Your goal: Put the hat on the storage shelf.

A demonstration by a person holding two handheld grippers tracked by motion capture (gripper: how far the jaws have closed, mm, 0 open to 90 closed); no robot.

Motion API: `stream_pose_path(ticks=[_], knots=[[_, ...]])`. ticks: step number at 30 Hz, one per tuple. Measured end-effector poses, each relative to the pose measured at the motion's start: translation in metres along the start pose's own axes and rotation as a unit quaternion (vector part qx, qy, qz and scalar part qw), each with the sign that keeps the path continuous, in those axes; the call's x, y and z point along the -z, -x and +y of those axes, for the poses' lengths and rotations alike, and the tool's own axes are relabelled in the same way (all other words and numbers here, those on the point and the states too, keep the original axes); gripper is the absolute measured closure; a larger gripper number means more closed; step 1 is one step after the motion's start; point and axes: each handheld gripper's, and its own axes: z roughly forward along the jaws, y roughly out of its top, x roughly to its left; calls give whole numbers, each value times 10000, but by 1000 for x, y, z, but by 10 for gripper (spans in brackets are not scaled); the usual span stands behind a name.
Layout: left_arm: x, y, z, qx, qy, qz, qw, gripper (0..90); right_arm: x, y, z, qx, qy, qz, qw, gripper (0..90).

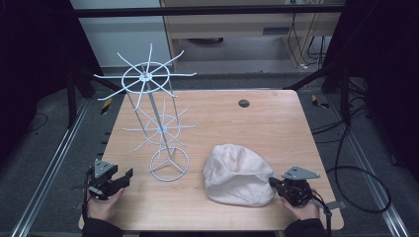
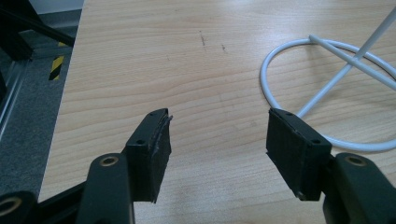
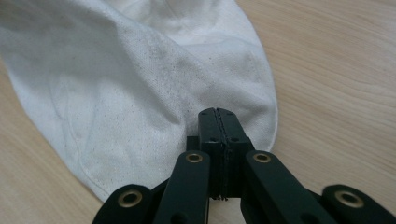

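My right claw (image 3: 218,122) is pressed together, tips at the near edge of the white cloth cap (image 1: 238,174); whether fabric is pinched between them I cannot tell. The cap lies on the desk (image 1: 257,116), right of the white wire rack (image 1: 158,121). My left claw (image 2: 217,140) is spread over bare desk beside the rack's ring base.
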Motion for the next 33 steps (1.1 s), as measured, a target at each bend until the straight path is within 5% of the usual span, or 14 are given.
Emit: stream_pose_path(ticks=[23, 33], knots=[[-1, 1, 0, -3, -23, 19, 10000, 395, 8, -28, -6, 197, -6, 465, 9987, 900], [-2, 0, 0, 9, -30, 10, 10000, 389, 20, -18, 2, 198, 257, 330, 9989, 845]])
